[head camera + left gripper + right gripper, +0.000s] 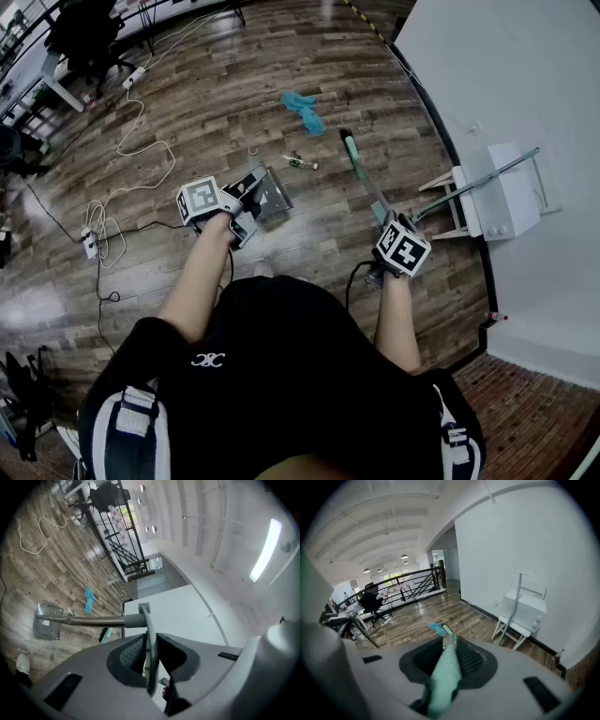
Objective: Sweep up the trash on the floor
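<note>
A grey dustpan point(269, 193) rests on the wood floor ahead of me; my left gripper point(242, 204) is shut on its long handle point(93, 619), whose loop end runs between the jaws point(149, 653). My right gripper point(387, 218) is shut on a mint-green broom handle point(446, 667). The broom head point(349, 146) is on the floor further out. A crumpled blue piece of trash point(303, 110) lies beyond the pan, also in the left gripper view point(88, 599) and past the broom's tip in the right gripper view point(436, 628). A small bottle-like scrap point(300, 162) lies between pan and broom.
A white cabinet on a stool point(499, 192) stands against the white wall on the right, with a metal pole point(473, 182) leaning on it. White cables point(131, 159) and a power strip point(90, 243) trail over the floor at left. An office chair point(86, 37) and black railing are further back.
</note>
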Available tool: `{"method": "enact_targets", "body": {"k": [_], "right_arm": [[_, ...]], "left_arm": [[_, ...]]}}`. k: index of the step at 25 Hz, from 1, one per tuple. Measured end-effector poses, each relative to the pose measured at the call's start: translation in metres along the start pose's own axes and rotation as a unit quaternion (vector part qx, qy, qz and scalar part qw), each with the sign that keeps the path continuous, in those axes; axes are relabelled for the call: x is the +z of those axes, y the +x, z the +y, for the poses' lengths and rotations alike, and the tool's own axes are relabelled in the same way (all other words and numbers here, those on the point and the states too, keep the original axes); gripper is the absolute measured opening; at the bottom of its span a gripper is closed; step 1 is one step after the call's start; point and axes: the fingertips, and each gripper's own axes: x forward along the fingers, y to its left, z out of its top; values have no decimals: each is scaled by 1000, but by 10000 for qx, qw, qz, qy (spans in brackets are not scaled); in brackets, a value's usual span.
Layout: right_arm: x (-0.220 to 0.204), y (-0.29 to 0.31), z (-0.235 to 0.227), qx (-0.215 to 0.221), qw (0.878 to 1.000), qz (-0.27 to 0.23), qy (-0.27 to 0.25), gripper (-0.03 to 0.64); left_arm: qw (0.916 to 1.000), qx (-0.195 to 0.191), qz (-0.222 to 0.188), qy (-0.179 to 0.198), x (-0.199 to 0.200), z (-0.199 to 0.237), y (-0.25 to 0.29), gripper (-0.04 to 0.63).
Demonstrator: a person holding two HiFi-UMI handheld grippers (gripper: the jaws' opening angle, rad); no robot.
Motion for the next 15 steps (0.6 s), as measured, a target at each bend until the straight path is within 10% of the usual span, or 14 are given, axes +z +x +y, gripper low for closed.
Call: {"method": "enact_targets", "body": {"k": [15], "right_arm": [[14, 7, 48, -84, 9998, -160, -3, 101]], "left_arm": [[9997, -138, 204, 59, 37, 29, -8, 54]]}}
